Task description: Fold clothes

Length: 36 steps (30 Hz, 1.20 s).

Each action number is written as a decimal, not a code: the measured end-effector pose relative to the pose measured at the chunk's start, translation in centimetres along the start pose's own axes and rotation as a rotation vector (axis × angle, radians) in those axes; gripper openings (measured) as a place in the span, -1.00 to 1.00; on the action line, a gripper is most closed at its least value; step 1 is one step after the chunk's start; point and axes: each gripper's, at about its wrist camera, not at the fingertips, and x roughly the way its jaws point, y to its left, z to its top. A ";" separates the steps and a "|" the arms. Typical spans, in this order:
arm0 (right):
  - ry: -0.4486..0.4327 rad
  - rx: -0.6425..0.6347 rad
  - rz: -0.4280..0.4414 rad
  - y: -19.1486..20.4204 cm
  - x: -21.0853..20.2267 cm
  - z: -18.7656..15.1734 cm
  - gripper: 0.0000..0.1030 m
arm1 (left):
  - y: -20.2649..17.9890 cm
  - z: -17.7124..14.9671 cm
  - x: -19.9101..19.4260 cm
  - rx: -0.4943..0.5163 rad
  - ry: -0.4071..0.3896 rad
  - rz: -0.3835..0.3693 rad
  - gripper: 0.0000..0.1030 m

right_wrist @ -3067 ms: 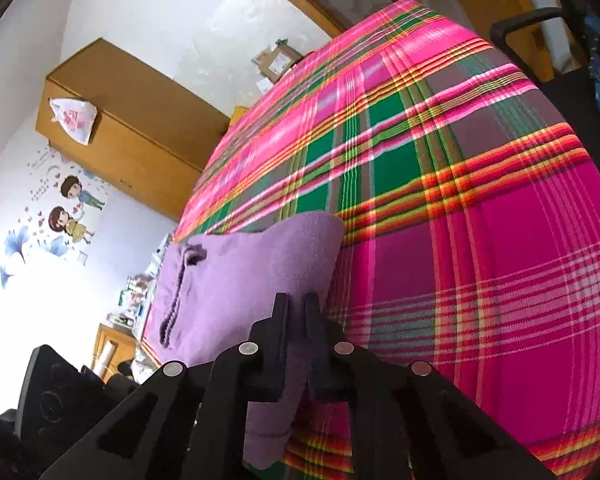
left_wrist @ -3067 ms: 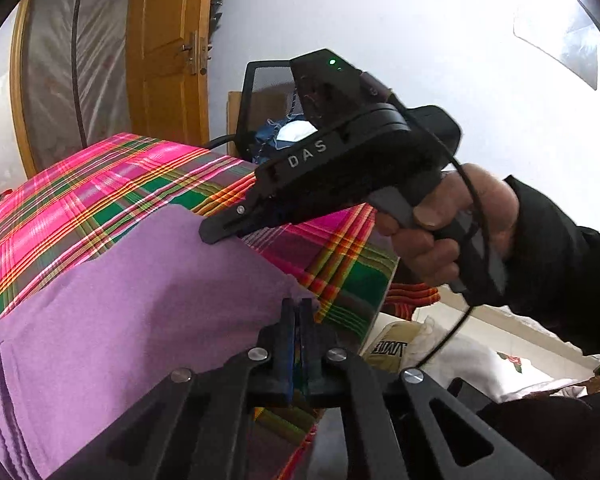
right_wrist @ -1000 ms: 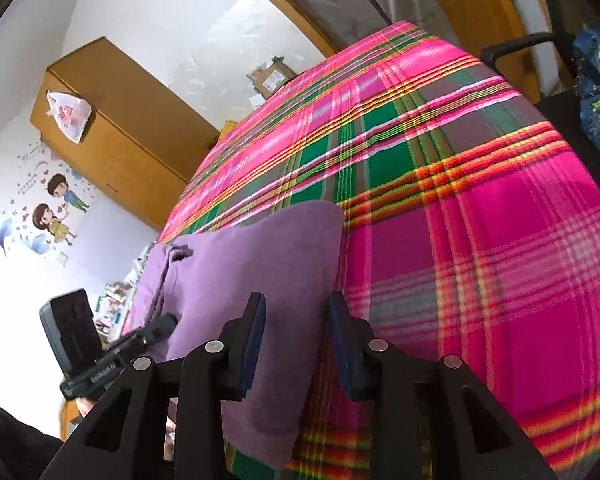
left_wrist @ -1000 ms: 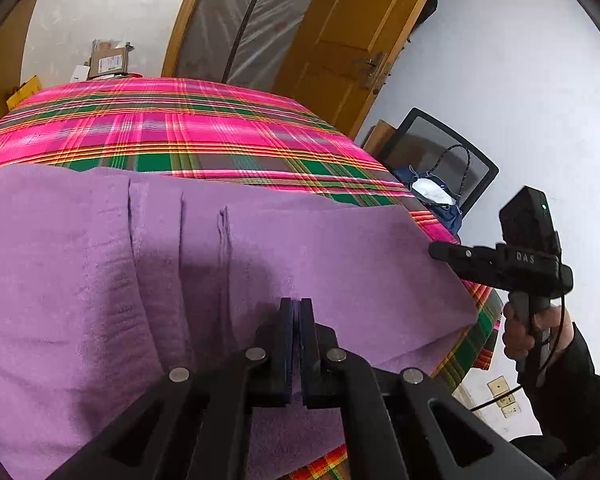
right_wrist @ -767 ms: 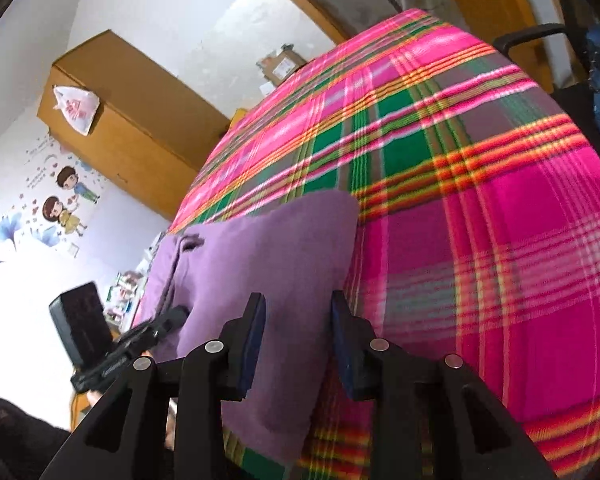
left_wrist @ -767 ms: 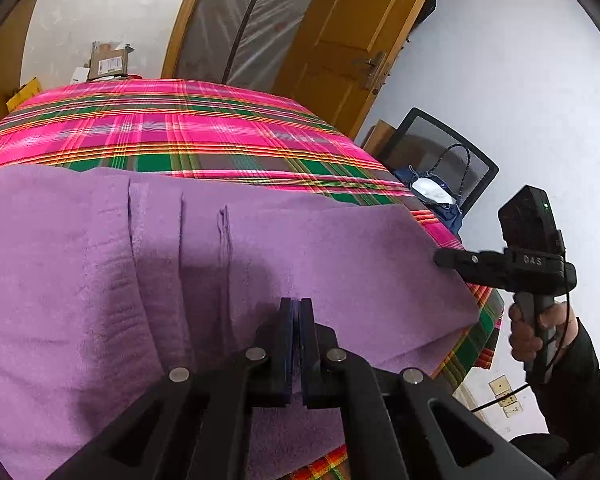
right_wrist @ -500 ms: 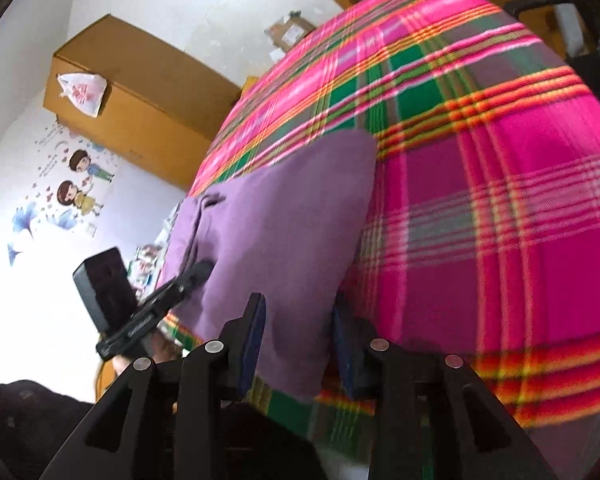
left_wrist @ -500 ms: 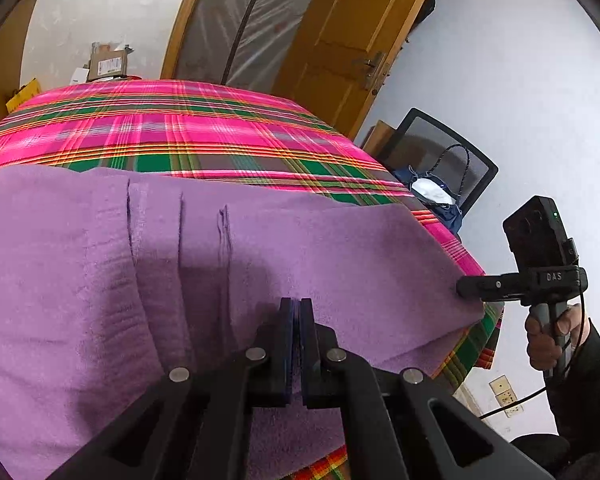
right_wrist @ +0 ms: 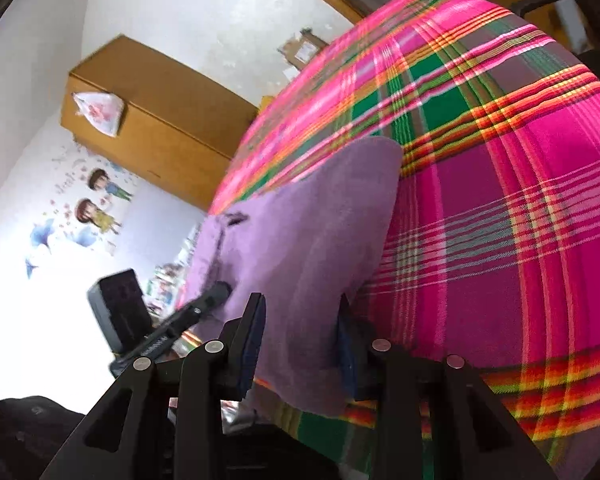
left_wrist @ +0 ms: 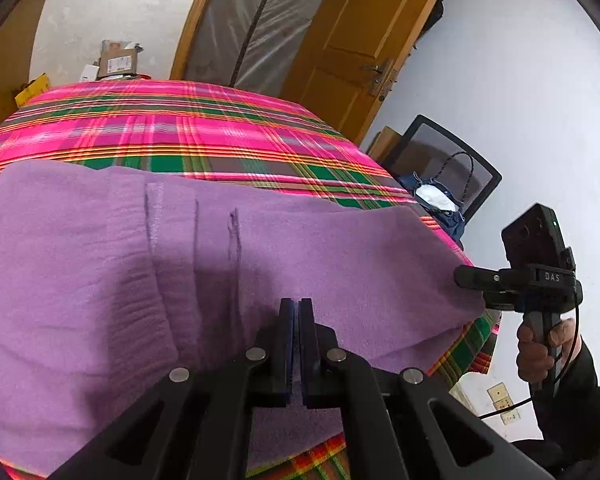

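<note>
Two claws work the purple garment (left_wrist: 284, 264): left claw (left_wrist: 294, 312) pressed together on its near edge, right claw (right_wrist: 300, 336) spread astride the corner; it should close squarely before lifting.

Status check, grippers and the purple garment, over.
Left gripper shut over purple garment. Right gripper open, straddling its corner. Nothing in the way.

Bare plaid bedcover (left_wrist: 188, 128) lies free beyond the purple garment (left_wrist: 100, 264); chair (left_wrist: 456, 164) flanks it.
</note>
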 end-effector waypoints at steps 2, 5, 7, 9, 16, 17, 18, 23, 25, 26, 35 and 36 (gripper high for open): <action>0.005 0.003 -0.029 -0.2 0.3 0.0 -0.37 | 0.2 0.0 0.0 -0.005 0.002 0.004 -0.97; -0.010 -0.004 -0.037 0.1 0.6 0.3 -0.51 | 0.2 -0.1 0.2 0.001 0.008 0.008 -0.97; -0.032 -0.007 -0.030 0.2 0.4 0.4 -0.67 | 0.1 -0.2 0.2 0.010 0.008 0.011 -0.97; -0.057 -0.023 -0.016 0.8 0.0 0.6 -0.70 | 0.1 -0.2 0.3 0.010 0.008 0.009 -0.97; -0.101 -0.095 0.031 4.1 -1.0 1.7 -0.72 | 0.2 -0.2 0.4 0.014 0.008 0.000 -0.97; -0.105 -0.110 0.041 4.9 -1.1 1.9 -0.72 | 0.2 -0.2 0.3 0.014 0.009 0.000 -0.97; -0.107 -0.124 0.050 5.6 -1.1 2.1 -0.72 | 0.2 -0.2 0.3 0.014 0.009 -0.001 -0.97; -0.103 -0.194 0.087 9.0 -0.4 3.4 -0.72 | 0.6 0.0 -0.7 0.003 -0.012 0.010 -0.97; -0.097 -0.223 0.100 10.4 0.1 3.9 -0.72 | 1.0 -0.1 -1.5 -0.009 -0.027 0.022 -0.97; -0.095 -0.237 0.106 11.1 0.3 4.1 -0.72 | 1.2 -0.1 -1.9 -0.015 -0.037 0.030 -0.97; -0.031 -0.360 0.153 17.1 4.3 6.2 -0.72 | 3.2 0.3 -4.3 -0.051 -0.092 0.084 -0.97; -0.018 -0.371 0.156 17.6 5.0 6.3 -0.72 | 3.3 0.2 -4.3 -0.054 -0.091 0.086 -0.97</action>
